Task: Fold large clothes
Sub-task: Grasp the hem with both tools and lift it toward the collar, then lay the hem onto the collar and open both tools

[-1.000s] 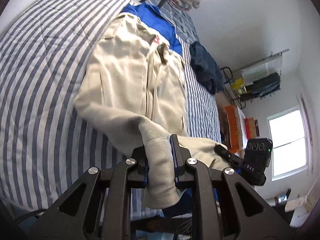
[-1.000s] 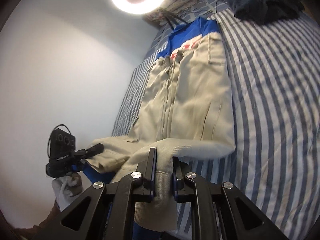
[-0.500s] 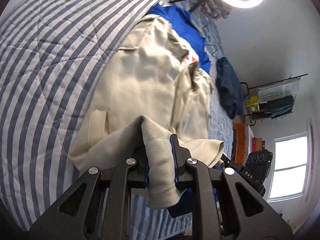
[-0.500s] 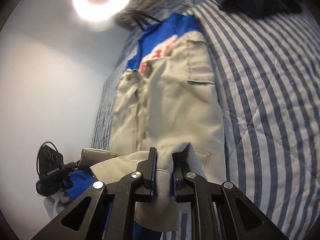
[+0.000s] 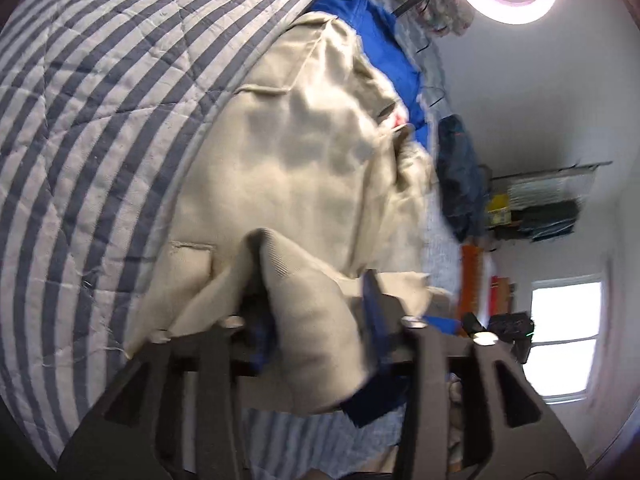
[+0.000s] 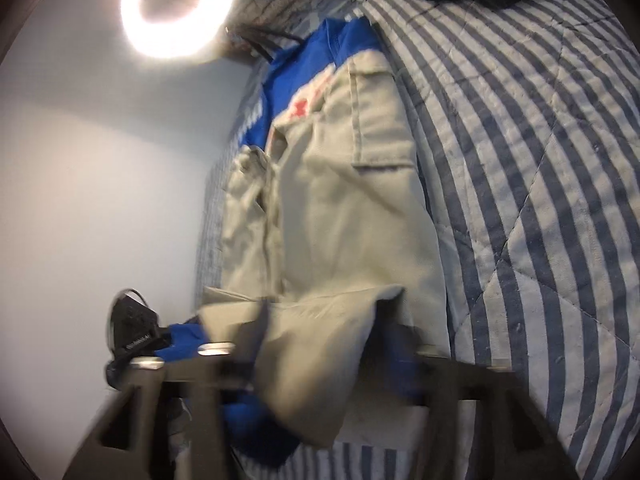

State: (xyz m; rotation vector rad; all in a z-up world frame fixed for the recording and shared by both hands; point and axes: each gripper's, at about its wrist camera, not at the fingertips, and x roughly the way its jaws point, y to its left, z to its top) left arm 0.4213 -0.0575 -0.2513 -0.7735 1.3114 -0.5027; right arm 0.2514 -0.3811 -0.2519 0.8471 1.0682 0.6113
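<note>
A beige jacket (image 5: 300, 168) with a blue upper part (image 5: 376, 40) lies lengthwise on the striped quilt (image 5: 100, 120). Its ribbed beige hem end is folded up and hangs between the fingers of my left gripper (image 5: 316, 312), whose jaws are opening and no longer pinch it. In the right wrist view the same jacket (image 6: 352, 220) stretches away, and its other hem corner droops between the spreading fingers of my right gripper (image 6: 326, 324), also opening, the pads apart from the cloth. Blue lining shows under both corners.
A dark navy garment (image 5: 456, 176) lies on the quilt beyond the jacket. A ring light (image 6: 176, 4) glows at the head of the bed. A shelf rack (image 5: 540, 208) and a window (image 5: 564, 328) stand to the right. White wall (image 6: 80, 160) borders the bed's left side.
Both grippers carried the hem forward over the jacket and lower toward the bed. Their jaws, clamped on the beige hem before, have now spread and released it.
</note>
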